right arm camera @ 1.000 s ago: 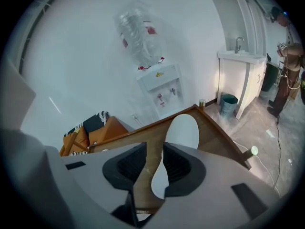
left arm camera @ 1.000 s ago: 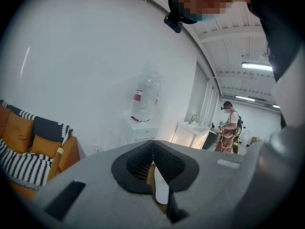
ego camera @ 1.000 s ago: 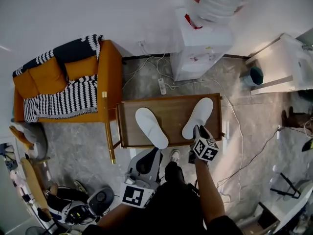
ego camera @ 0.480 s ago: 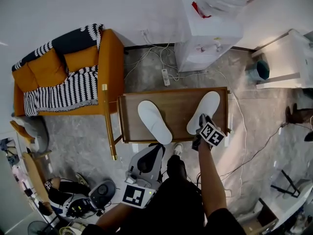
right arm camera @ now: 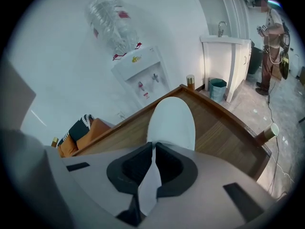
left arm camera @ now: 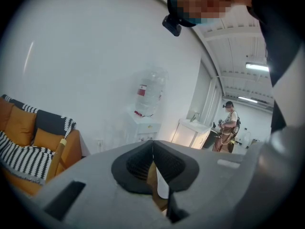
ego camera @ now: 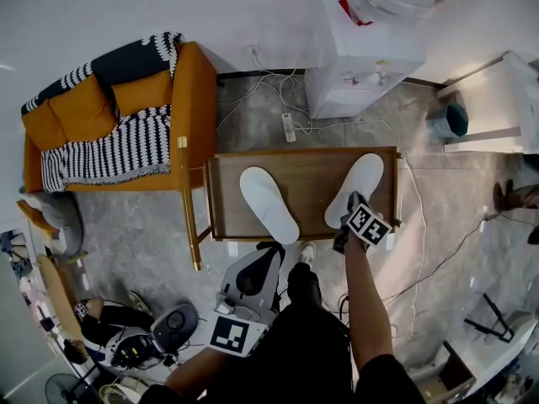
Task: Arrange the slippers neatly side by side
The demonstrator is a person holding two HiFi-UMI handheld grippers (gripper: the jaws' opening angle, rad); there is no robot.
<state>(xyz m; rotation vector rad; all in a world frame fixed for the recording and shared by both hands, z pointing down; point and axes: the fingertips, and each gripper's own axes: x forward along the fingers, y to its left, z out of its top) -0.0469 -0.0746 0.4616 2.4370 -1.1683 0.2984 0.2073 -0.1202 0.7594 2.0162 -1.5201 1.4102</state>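
Two white slippers lie apart on a brown wooden table (ego camera: 312,175). The left slipper (ego camera: 269,204) is angled, its toe toward the far left. The right slipper (ego camera: 355,189) leans the other way, near the table's right end. My right gripper (ego camera: 348,225) is at that slipper's heel, by the table's front edge. In the right gripper view the gripper (right arm camera: 153,149) is shut on the heel of the slipper (right arm camera: 171,120), with white material pinched between the jaws. My left gripper (ego camera: 269,251) is held low in front of the table, shut (left arm camera: 153,149) with nothing in it.
An orange armchair (ego camera: 181,116) with a black-and-white blanket stands left of the table. A water dispenser (ego camera: 366,57), a power strip (ego camera: 289,127) and cables lie behind it. A white cabinet (ego camera: 497,108) and a teal bin (ego camera: 448,118) stand at the right. A person (left arm camera: 228,130) stands far off.
My right gripper has moved forward to the right slipper's heel at the table's front edge. The left gripper stays low and shut. Neither slipper has shifted on the table.
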